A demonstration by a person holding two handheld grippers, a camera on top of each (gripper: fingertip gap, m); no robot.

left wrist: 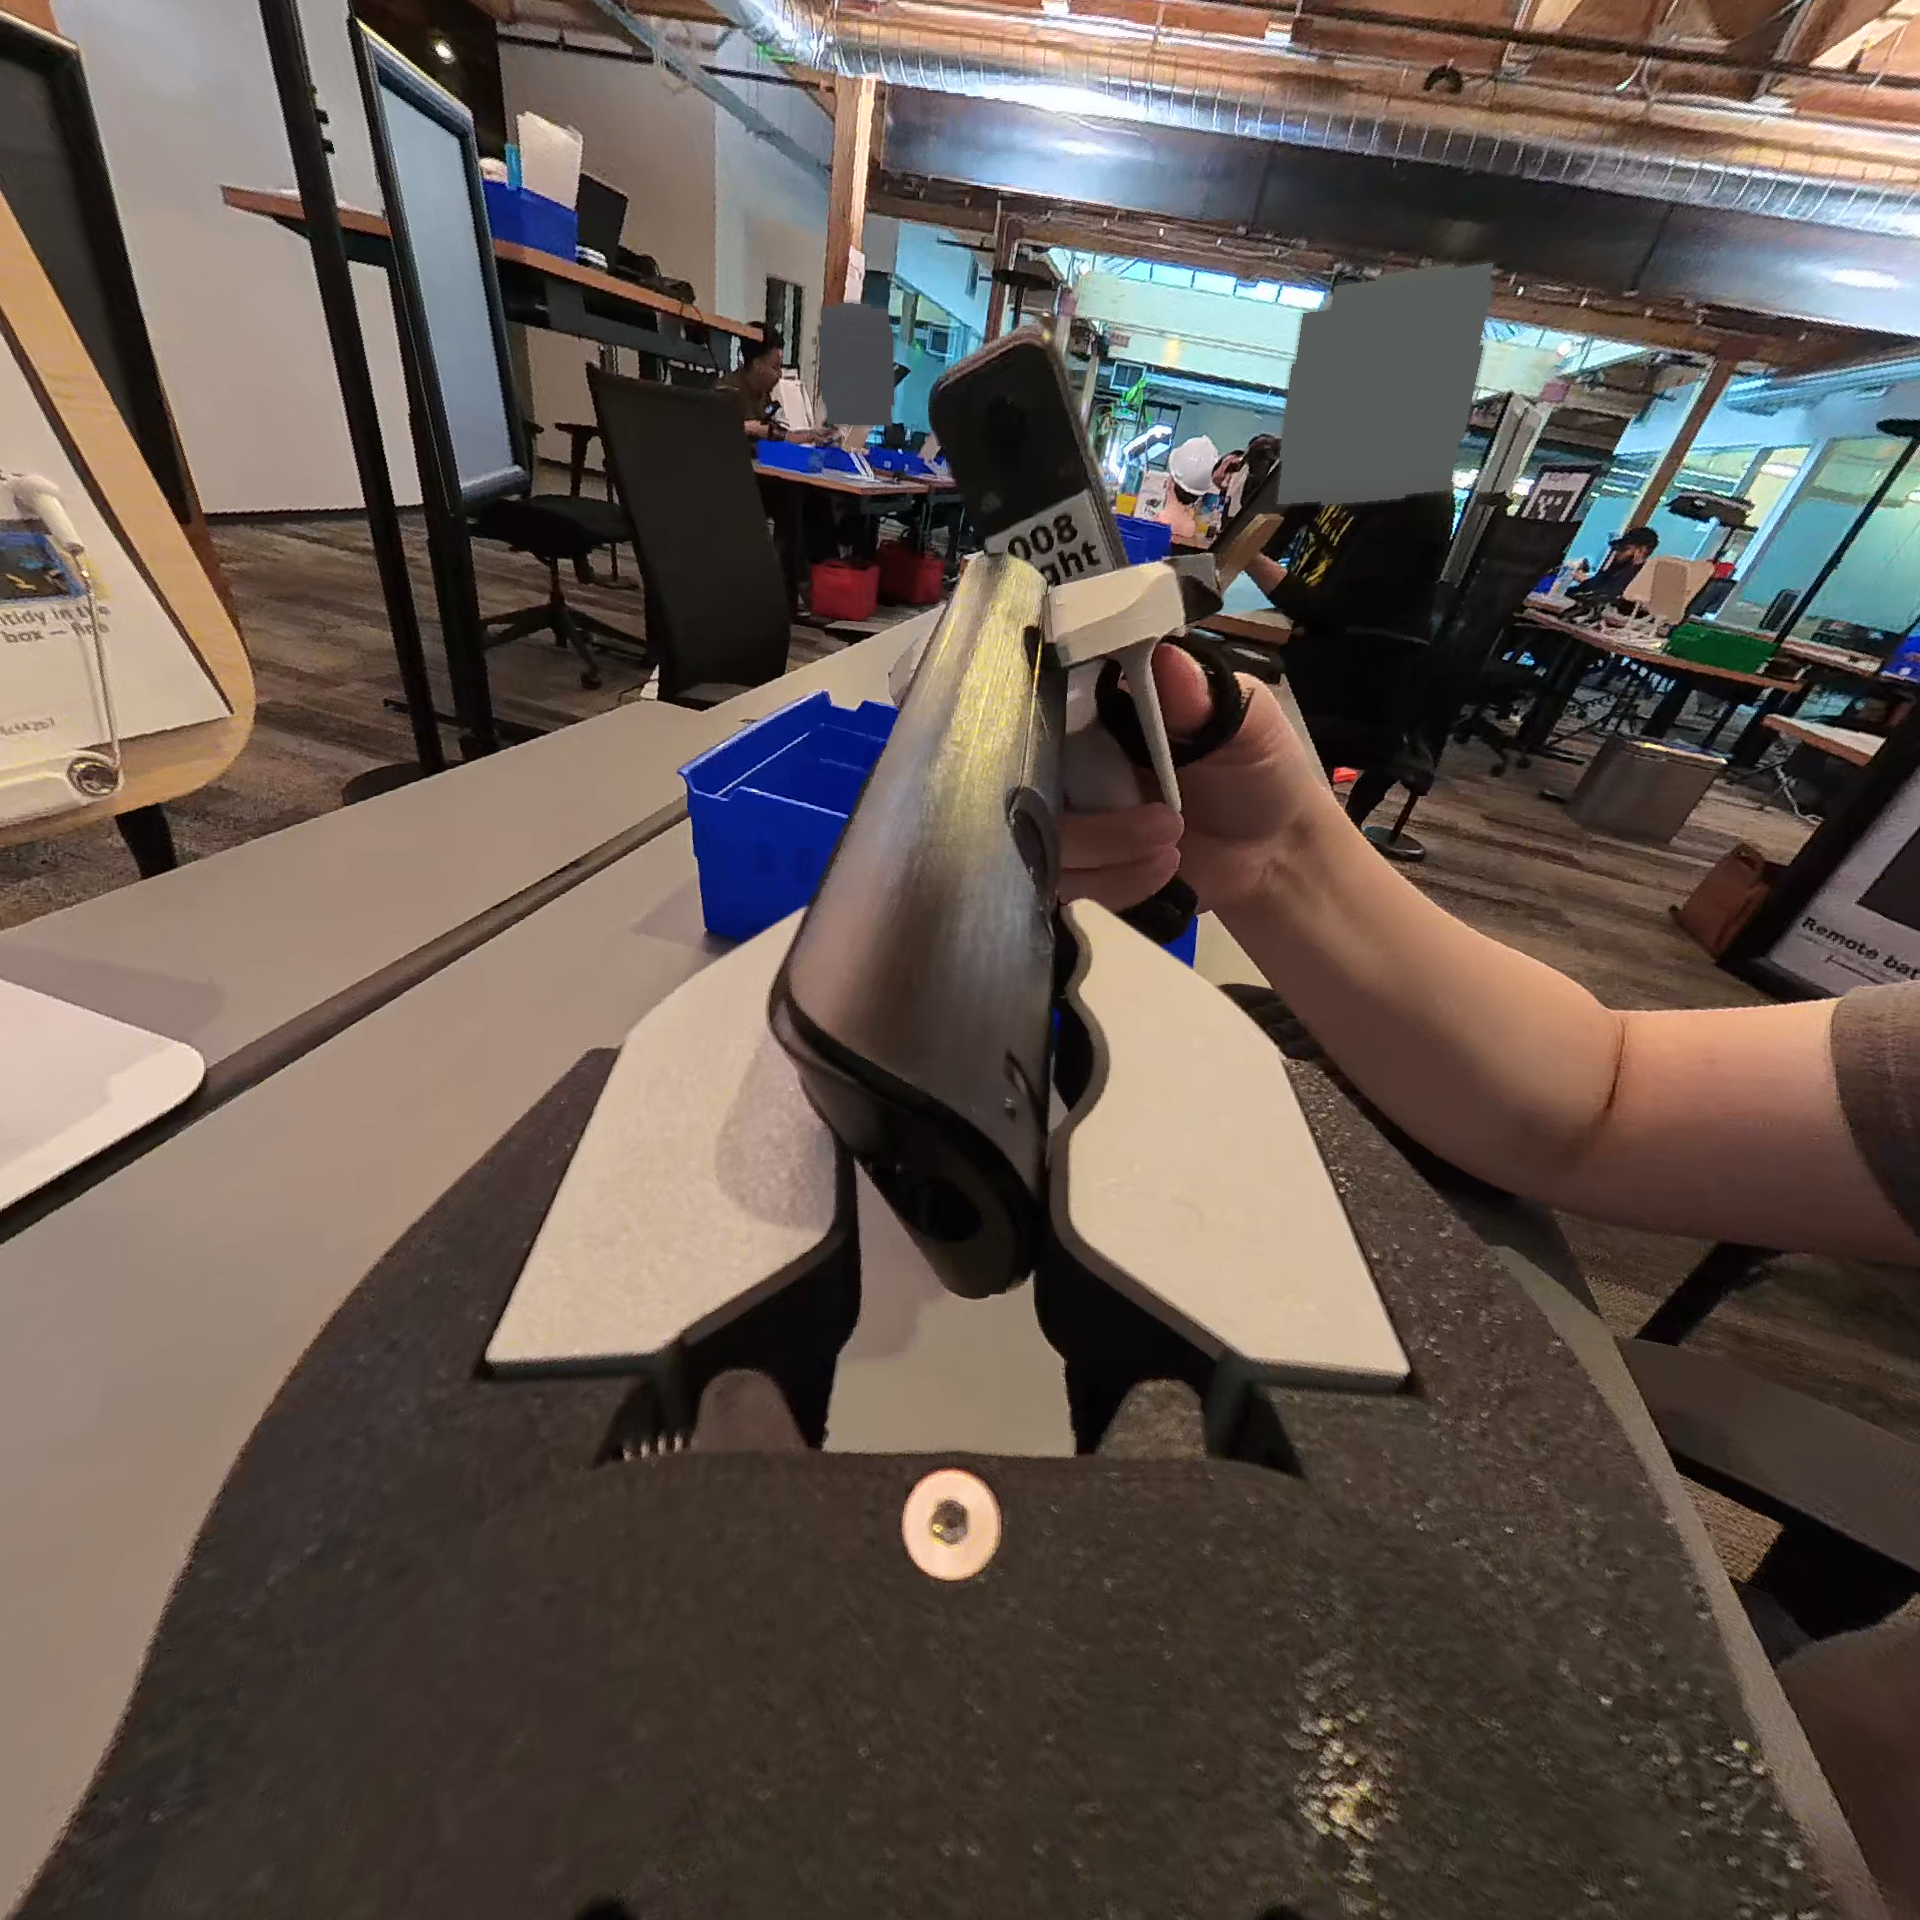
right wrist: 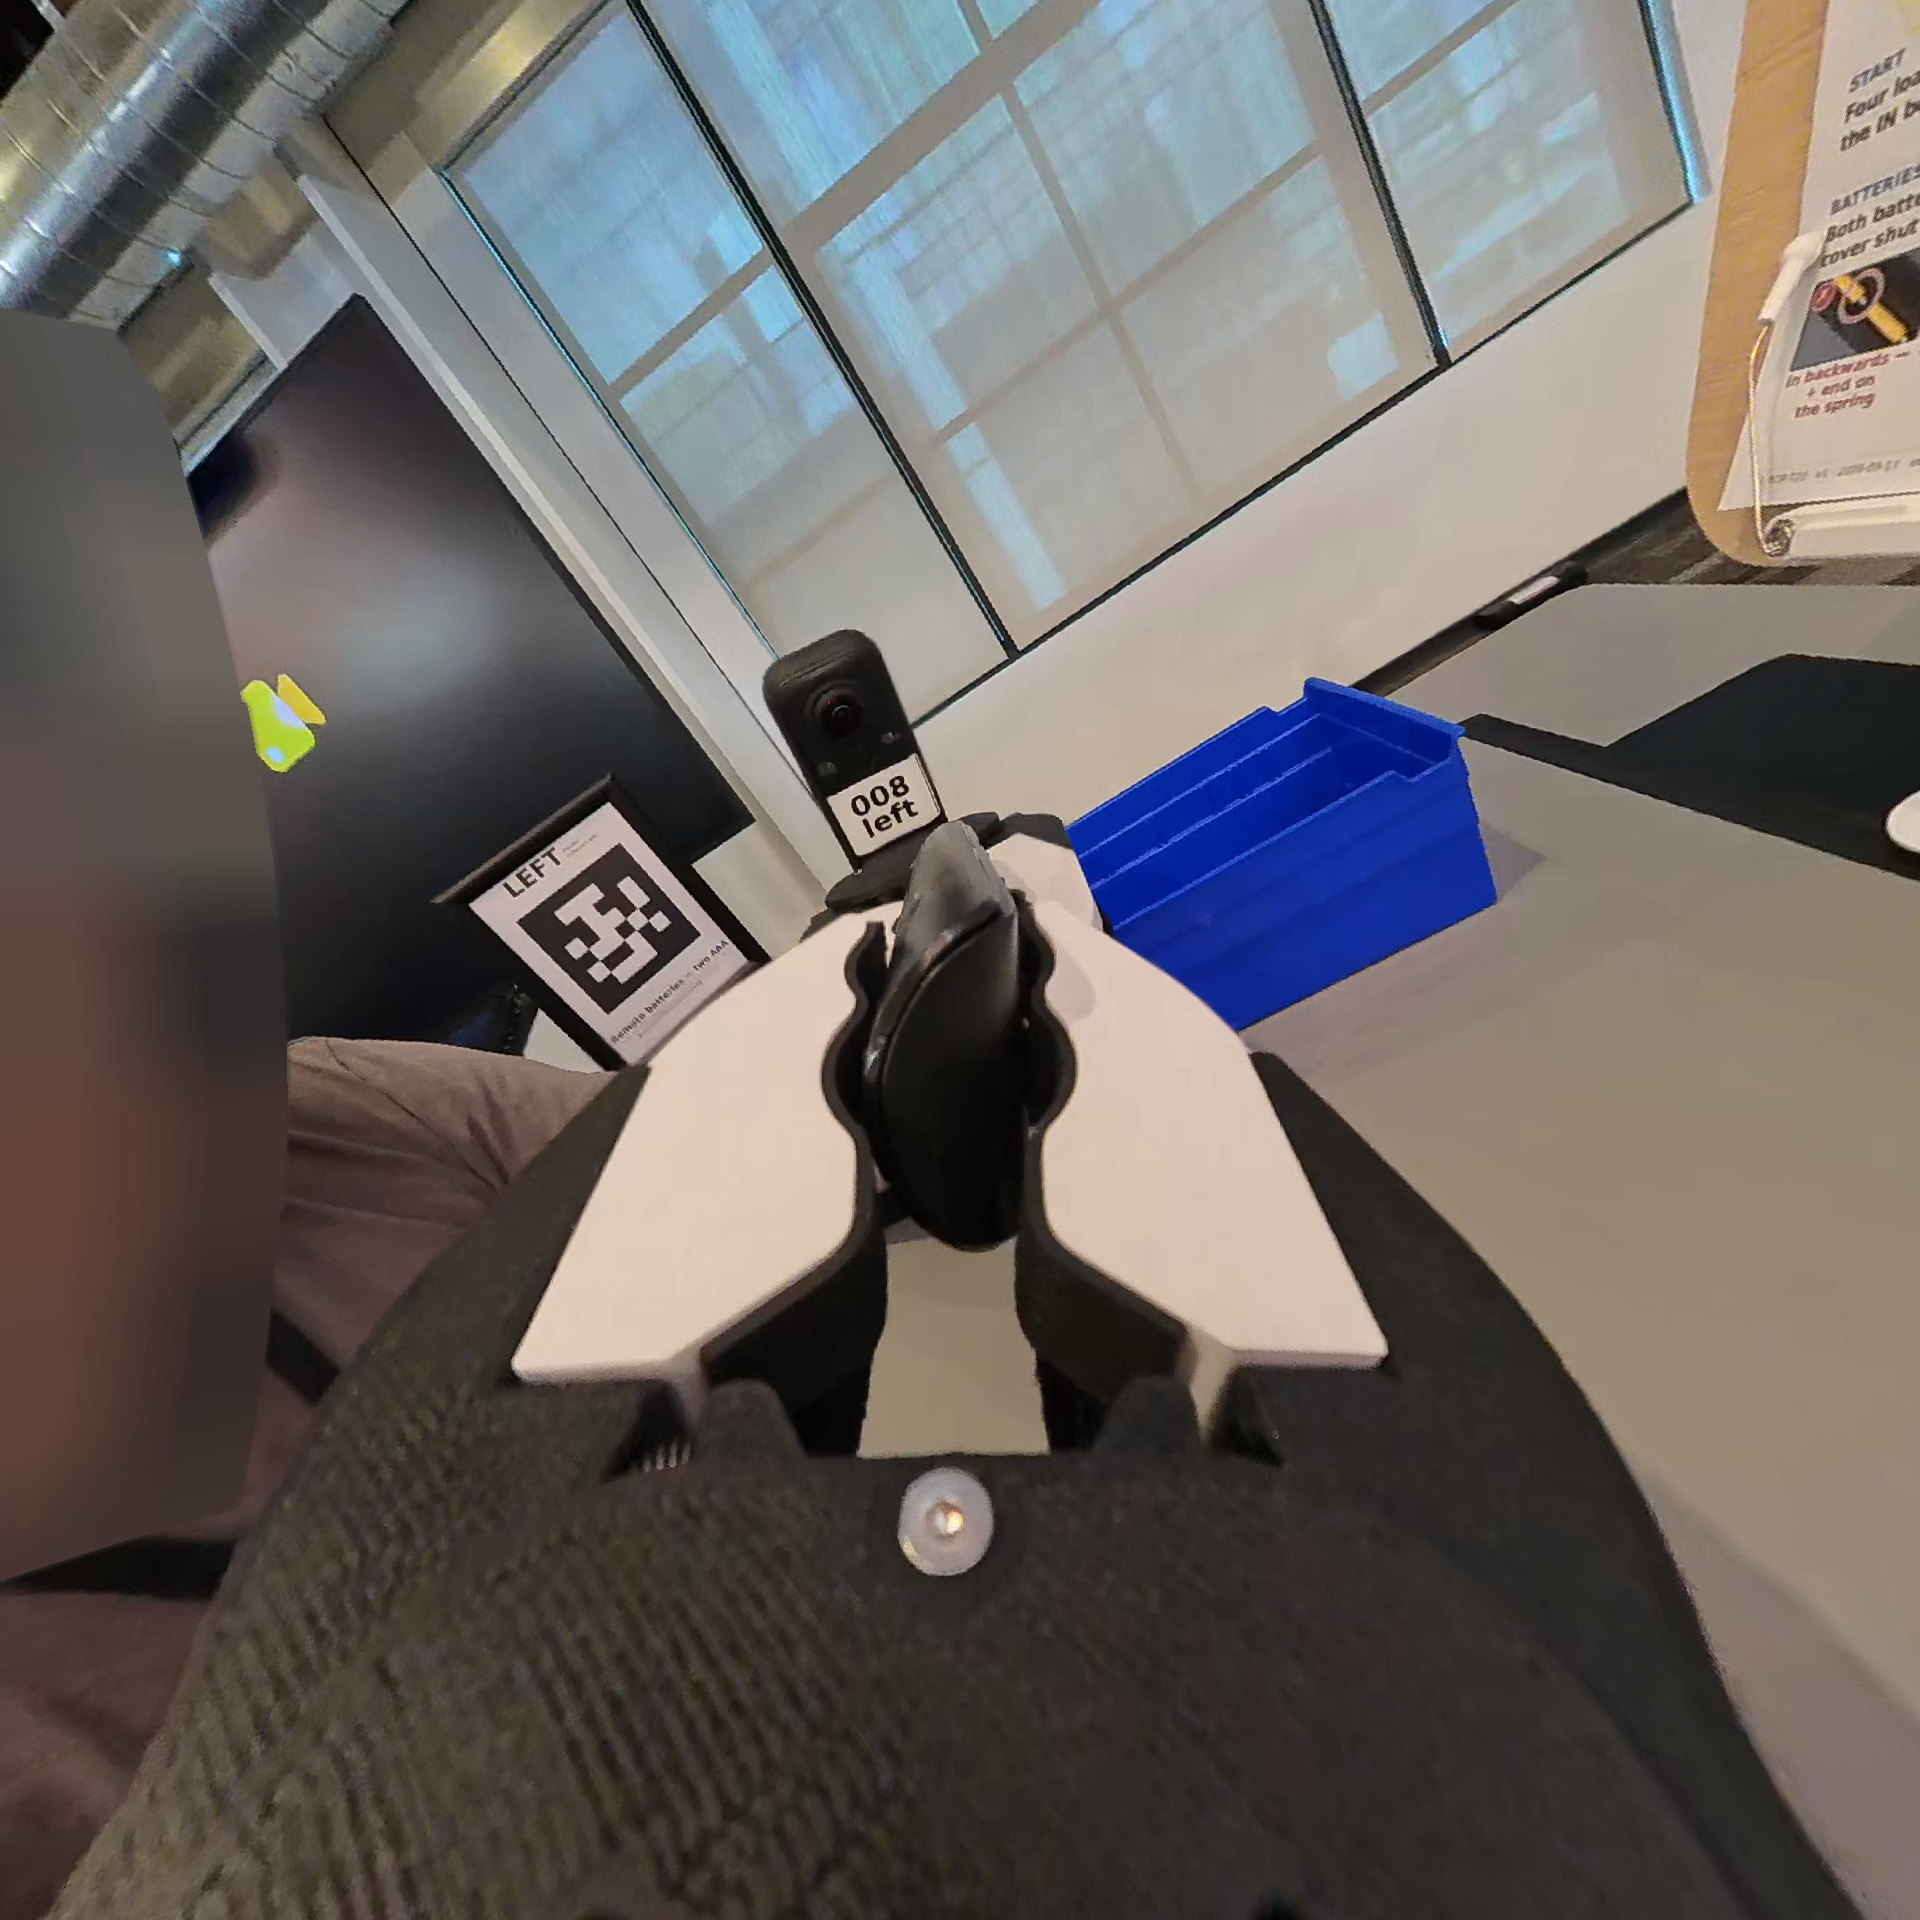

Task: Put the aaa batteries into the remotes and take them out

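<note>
— Left gripper: clamped on the lower end of the black remote, held up off the table.

— Right gripper?

— Closed on the same remote, at its far end, seen nearly end-on there.

— Long axis?

— From the left wrist view, running away toward twelve, tipped slightly toward one; upper end at the right gripper, gripped by a hand.

— Batteries?

— None visible; cover side hard to tell.

— Blue bin?

— On the table at about eleven, behind the remote, apparently empty.

— Nearer hand?

— Neither; both on it. Probably one end to be freed first, to work the cover.
</note>
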